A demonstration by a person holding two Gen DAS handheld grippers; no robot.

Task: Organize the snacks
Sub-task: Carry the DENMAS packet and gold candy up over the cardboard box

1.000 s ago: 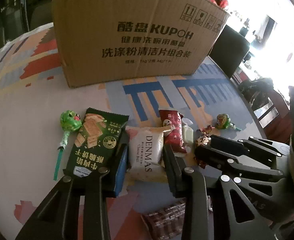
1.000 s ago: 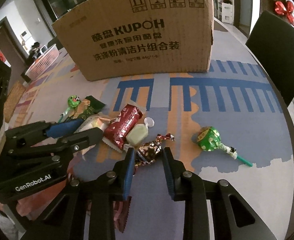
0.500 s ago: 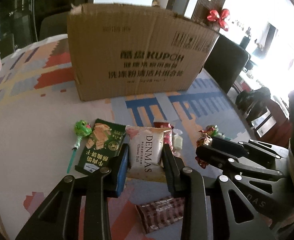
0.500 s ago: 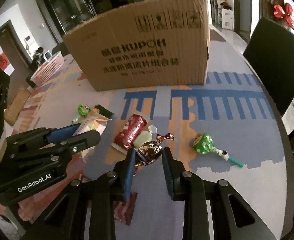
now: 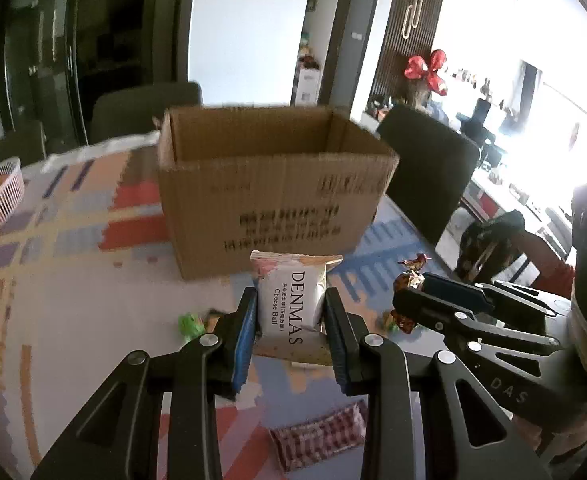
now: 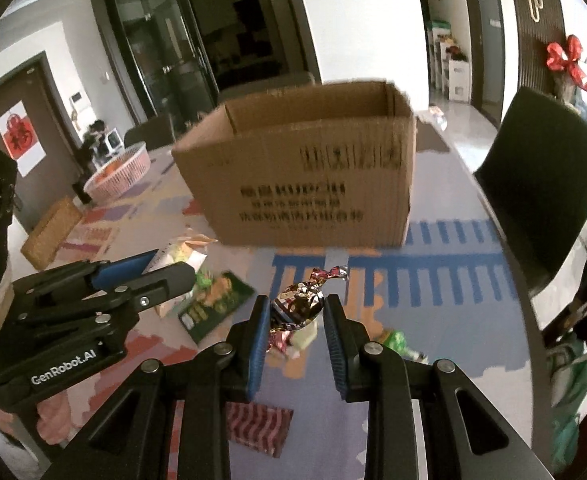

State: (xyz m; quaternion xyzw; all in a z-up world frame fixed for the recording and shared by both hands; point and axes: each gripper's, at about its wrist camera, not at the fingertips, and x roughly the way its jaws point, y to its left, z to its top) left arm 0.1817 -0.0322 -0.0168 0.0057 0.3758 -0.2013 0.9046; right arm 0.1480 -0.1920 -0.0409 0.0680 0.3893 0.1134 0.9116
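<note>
My left gripper (image 5: 289,308) is shut on a white DENMAS cheese ball packet (image 5: 291,304) and holds it in the air in front of the open cardboard box (image 5: 273,196). My right gripper (image 6: 293,320) is shut on a shiny foil-wrapped candy (image 6: 299,300), also lifted above the table, short of the box (image 6: 305,184). The right gripper shows in the left wrist view (image 5: 409,300) with the candy (image 5: 409,280). The left gripper shows in the right wrist view (image 6: 165,272). Both grippers are below the box's rim.
On the patterned table (image 5: 73,300) lie a green lollipop (image 5: 189,324), a green cracker packet (image 6: 217,304), a red checked bar (image 5: 321,440), another lollipop (image 6: 397,340). A pink basket (image 6: 121,172) stands far left. Dark chairs (image 6: 541,184) flank the table.
Both grippers have risen from the table with their snacks and tilted up, so the box's open top now shows. The snacks on the table have dropped lower in view.
</note>
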